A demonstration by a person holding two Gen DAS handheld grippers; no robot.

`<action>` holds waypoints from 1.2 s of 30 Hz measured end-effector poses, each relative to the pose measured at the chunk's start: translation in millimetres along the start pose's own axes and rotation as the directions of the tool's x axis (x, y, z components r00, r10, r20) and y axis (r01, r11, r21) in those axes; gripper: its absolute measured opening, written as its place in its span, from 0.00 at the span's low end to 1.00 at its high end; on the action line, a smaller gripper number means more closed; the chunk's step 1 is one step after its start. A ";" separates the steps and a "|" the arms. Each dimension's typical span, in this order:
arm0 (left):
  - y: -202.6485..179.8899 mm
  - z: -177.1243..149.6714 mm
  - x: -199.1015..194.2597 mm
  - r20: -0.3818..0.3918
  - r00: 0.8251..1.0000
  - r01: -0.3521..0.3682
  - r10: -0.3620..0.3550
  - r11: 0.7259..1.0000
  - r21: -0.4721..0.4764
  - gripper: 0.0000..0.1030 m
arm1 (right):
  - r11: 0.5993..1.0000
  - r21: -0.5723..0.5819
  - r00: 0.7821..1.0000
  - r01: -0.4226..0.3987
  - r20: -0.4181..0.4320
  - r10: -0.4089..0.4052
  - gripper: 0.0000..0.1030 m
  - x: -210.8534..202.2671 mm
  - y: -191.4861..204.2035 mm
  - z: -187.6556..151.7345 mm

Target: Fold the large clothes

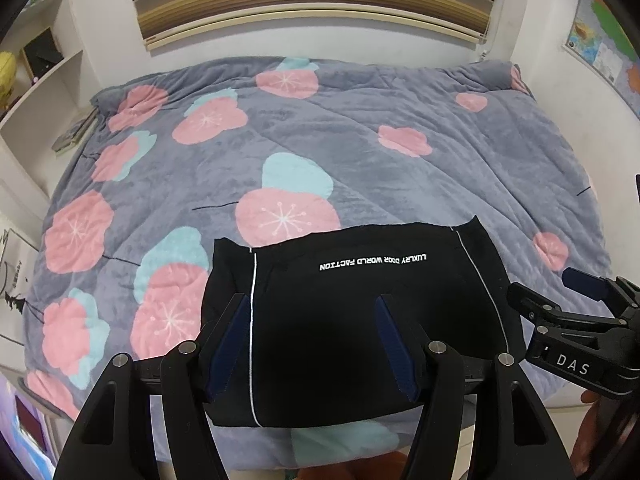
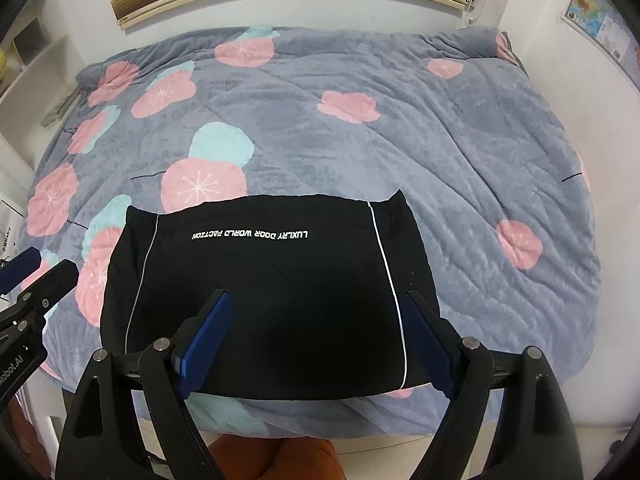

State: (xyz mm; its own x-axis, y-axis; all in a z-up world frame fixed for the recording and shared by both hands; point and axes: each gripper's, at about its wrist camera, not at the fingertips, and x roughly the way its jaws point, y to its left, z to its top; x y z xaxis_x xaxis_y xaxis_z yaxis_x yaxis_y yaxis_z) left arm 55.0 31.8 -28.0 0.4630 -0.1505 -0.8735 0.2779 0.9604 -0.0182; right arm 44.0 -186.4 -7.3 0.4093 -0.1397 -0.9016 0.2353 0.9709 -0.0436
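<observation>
We hold both claws, left gripper (image 1: 312, 300) and right gripper (image 2: 316, 296), spread above the folded black garment (image 1: 352, 320) on the plush floral quilt (image 1: 360, 152); its near edge is hidden.

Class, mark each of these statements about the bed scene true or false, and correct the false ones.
1. The black garment lies folded near the bed's front edge. True.
2. The blanket is plain white. False: it is grey with pink and teal flowers.
3. The right gripper is clamped on the garment. False: its fingers stand apart, holding nothing.
4. White lettering on the garment reads upside down. True.
5. The left gripper is open. True.
</observation>
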 end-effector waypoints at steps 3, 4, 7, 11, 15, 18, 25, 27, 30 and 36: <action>0.0 -1.6 -0.9 -0.003 1.000 -0.006 0.006 1.000 -0.002 0.64 | 1.000 0.003 1.000 -0.001 -0.006 0.001 0.84 1.2 -1.3 -1.8; -0.8 -1.2 -1.2 -0.005 1.000 -0.007 0.007 1.000 -0.003 0.64 | 1.000 0.005 1.000 -0.003 -0.006 0.003 0.84 1.4 -2.5 -2.2; -1.8 -1.8 -1.7 -0.007 1.000 -0.007 0.007 1.000 -0.003 0.64 | 1.000 0.007 1.000 -0.002 -0.005 0.002 0.84 1.2 -4.3 -3.2; -2.8 -1.7 -1.7 -0.006 1.000 -0.008 0.008 1.000 -0.004 0.64 | 1.000 0.011 1.000 -0.004 -0.006 0.004 0.84 1.4 -6.3 -5.7; -3.3 -2.1 -1.0 -0.011 1.000 -0.009 0.009 1.000 -0.001 0.64 | 1.000 0.016 1.000 -0.005 -0.013 0.005 0.84 2.3 -5.6 -8.5; -3.1 -3.6 0.1 -0.019 1.000 -0.010 0.010 1.000 -0.005 0.64 | 1.000 0.021 1.000 -0.008 -0.018 0.008 0.84 3.1 -4.5 -9.6; -4.3 -5.2 0.8 -0.025 1.000 -0.015 0.014 1.000 -0.008 0.64 | 0.999 0.028 0.999 -0.016 -0.030 0.017 0.84 5.7 -2.4 -12.8; -4.3 -5.4 1.2 -0.028 0.999 -0.018 0.017 1.000 -0.009 0.64 | 0.999 0.030 0.999 -0.016 -0.033 0.017 0.84 6.8 -1.6 -12.8; -4.2 -5.5 1.6 -0.028 0.999 -0.024 0.024 1.000 -0.012 0.64 | 0.999 0.035 0.999 -0.017 -0.037 0.018 0.84 7.5 0.4 -13.9; -5.0 -5.6 2.3 -0.030 0.999 -0.027 0.027 1.000 -0.010 0.64 | 0.999 0.035 0.999 -0.021 -0.047 0.023 0.84 10.7 0.0 -15.2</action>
State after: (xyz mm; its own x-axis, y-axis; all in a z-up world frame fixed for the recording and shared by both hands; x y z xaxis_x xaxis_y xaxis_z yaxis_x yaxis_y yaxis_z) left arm 49.9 27.9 -32.7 0.4449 -0.1176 -0.8878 0.2568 0.9665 0.0007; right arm 35.0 -184.9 -23.4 0.3725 -0.1083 -0.9217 0.2577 0.9662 -0.0094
